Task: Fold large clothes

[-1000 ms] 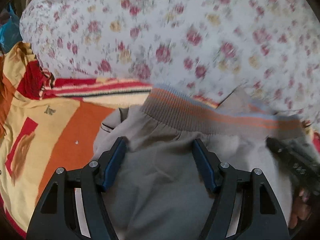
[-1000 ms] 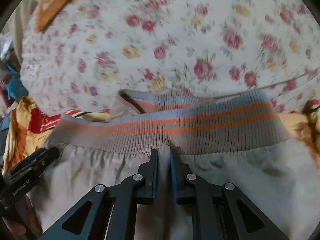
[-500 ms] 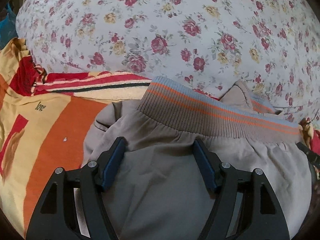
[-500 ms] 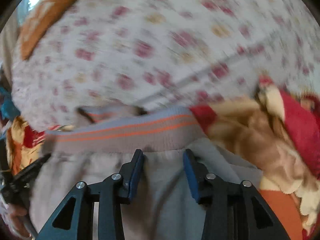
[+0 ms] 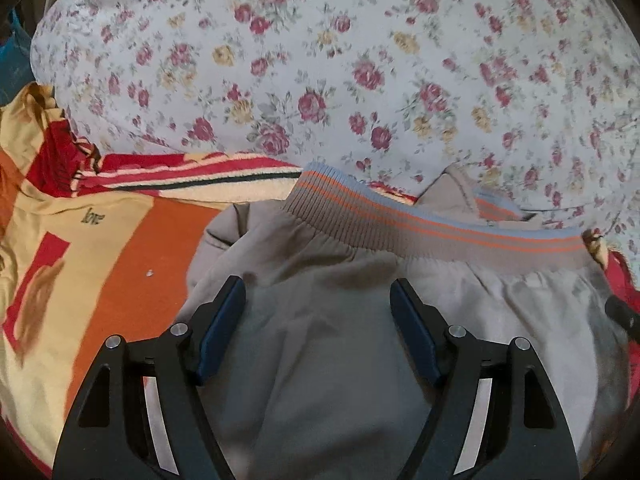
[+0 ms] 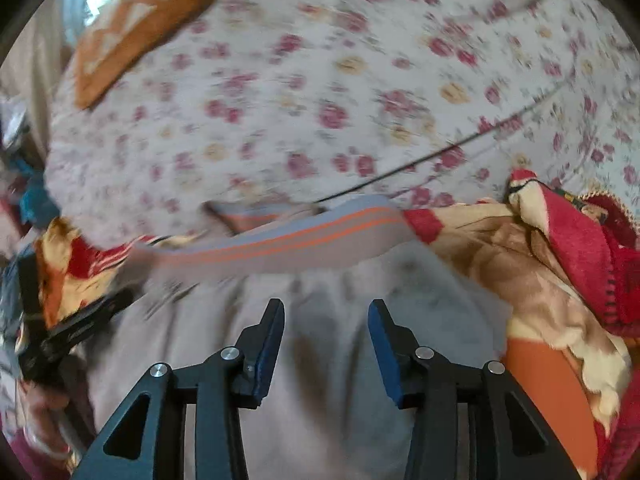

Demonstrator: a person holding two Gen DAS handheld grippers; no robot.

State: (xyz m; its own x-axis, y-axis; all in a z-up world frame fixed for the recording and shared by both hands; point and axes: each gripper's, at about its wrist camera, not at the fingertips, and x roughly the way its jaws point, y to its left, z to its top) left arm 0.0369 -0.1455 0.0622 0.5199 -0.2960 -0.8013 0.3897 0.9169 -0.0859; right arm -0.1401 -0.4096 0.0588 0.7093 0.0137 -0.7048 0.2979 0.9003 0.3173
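Floral bedding [image 5: 320, 60] is spread beneath a grey garment [image 5: 328, 360] lying folded under the wide-open left gripper [image 5: 318, 300] and just-opened, empty right gripper [image 6: 326, 316], so its ribbed waistband [image 5: 420, 232] should probably be squared before refolding.

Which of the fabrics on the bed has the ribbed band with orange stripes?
The grey garment lying under both tools. Its band runs across its far edge; the floral sheet and the orange-and-yellow blanket have none.

the only readable text is the small dark word "love" [image 5: 93, 217], printed on the yellow part of the orange, yellow and red blanket [image 5: 80, 264], near its upper left in the left wrist view.
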